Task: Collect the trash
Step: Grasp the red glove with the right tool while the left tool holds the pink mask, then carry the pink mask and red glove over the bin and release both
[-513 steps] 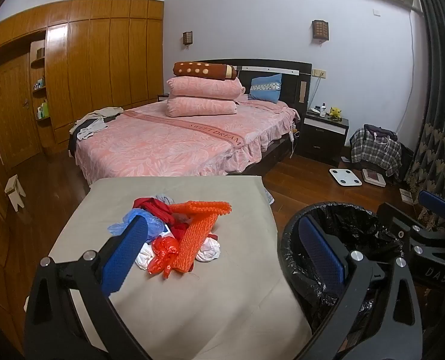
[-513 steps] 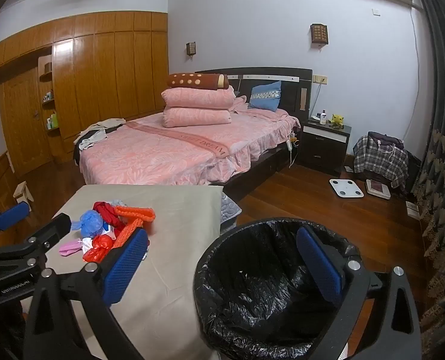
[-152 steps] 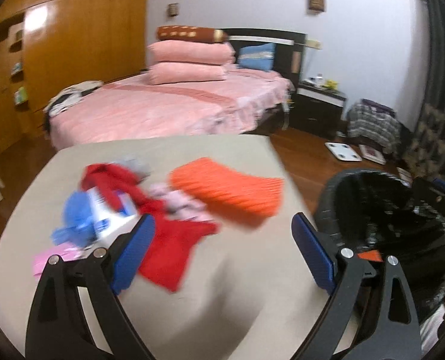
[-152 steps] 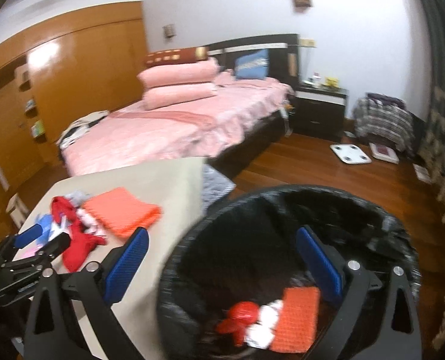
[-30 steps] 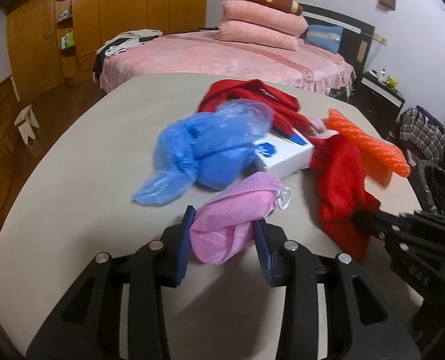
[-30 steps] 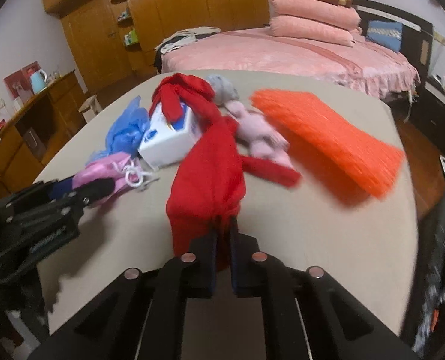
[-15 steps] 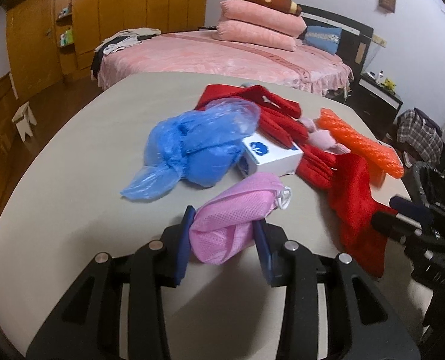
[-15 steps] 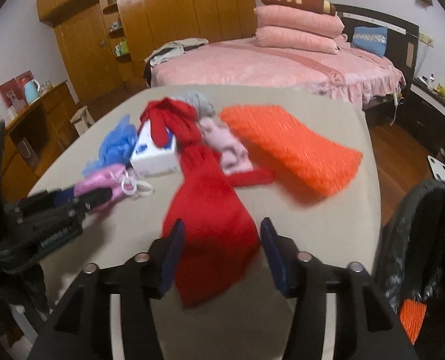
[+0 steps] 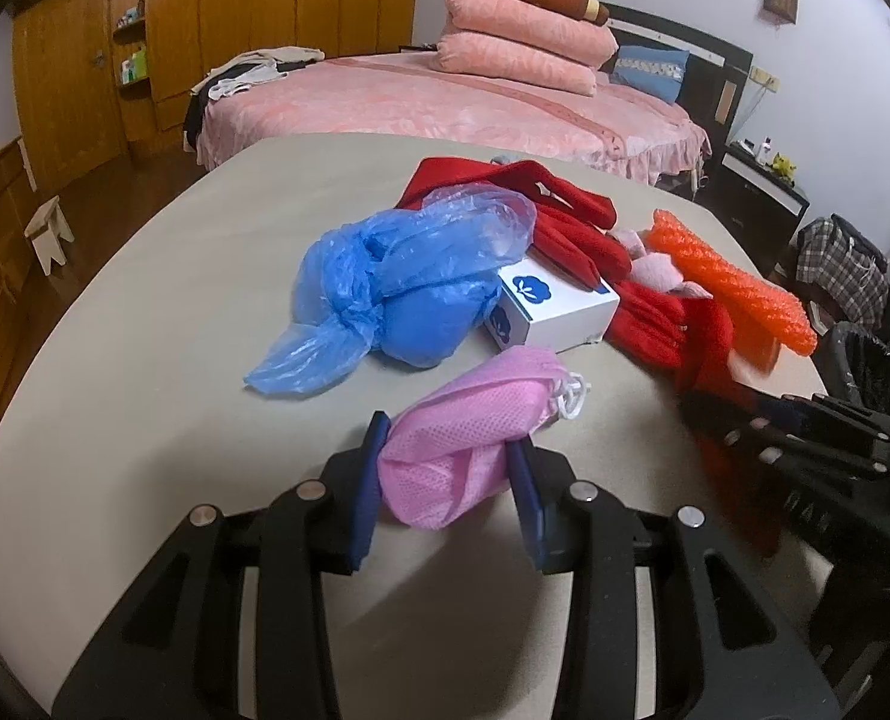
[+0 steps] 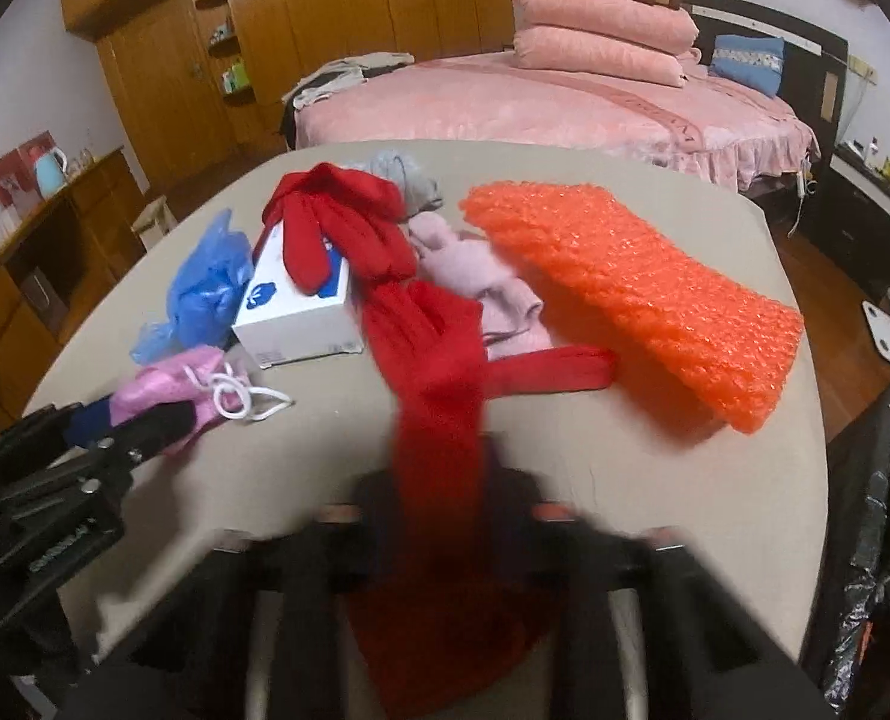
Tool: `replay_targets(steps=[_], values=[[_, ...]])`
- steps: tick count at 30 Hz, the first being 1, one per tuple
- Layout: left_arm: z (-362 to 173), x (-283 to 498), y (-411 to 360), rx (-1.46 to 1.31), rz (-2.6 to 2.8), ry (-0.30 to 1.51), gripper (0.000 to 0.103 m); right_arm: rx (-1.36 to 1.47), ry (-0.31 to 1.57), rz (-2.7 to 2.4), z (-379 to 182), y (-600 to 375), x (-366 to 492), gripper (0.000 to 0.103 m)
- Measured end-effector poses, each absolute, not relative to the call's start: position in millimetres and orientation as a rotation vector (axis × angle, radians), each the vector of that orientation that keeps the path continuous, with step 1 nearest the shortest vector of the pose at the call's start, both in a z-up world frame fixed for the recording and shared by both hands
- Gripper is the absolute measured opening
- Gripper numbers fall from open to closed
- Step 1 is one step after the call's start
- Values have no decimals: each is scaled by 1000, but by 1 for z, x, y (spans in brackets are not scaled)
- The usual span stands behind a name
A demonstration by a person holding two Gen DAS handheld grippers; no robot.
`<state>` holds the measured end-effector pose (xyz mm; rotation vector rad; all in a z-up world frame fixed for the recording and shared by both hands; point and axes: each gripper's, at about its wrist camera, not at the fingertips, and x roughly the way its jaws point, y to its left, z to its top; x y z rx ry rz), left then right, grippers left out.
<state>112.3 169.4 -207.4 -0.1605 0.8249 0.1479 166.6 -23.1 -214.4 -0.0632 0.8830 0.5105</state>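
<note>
Left gripper [image 9: 448, 474] is clamped on the pink mesh drawstring pouch [image 9: 469, 444] and right gripper [image 10: 445, 516] on the long red cloth [image 10: 438, 396], presumably both headed for the black-lined trash bin [image 10: 889, 540].

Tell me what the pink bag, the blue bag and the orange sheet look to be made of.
Pink bag: soft woven mesh, matte; fine holes show, plus a white drawstring.
Blue bag: thin plastic film, glossy and translucent, crinkled and knotted.
Orange sheet: likely bubble wrap; rows of shiny raised bumps.

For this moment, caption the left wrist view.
Left hand-held gripper clamps pink mesh pouch beside blue plastic bag.
</note>
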Motion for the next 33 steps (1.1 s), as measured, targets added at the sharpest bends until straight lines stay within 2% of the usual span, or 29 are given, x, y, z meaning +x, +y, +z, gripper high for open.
replay_targets(steps=[2, 8, 33], values=[[-208, 112, 168, -154, 149, 826, 37, -38, 889, 522, -214, -29, 162, 11], [-202, 108, 162, -129, 139, 801, 37, 15, 888, 517, -207, -54, 137, 11], [-135, 114, 59, -51, -65, 680, 37, 140, 697, 395, -115, -161, 121, 11]])
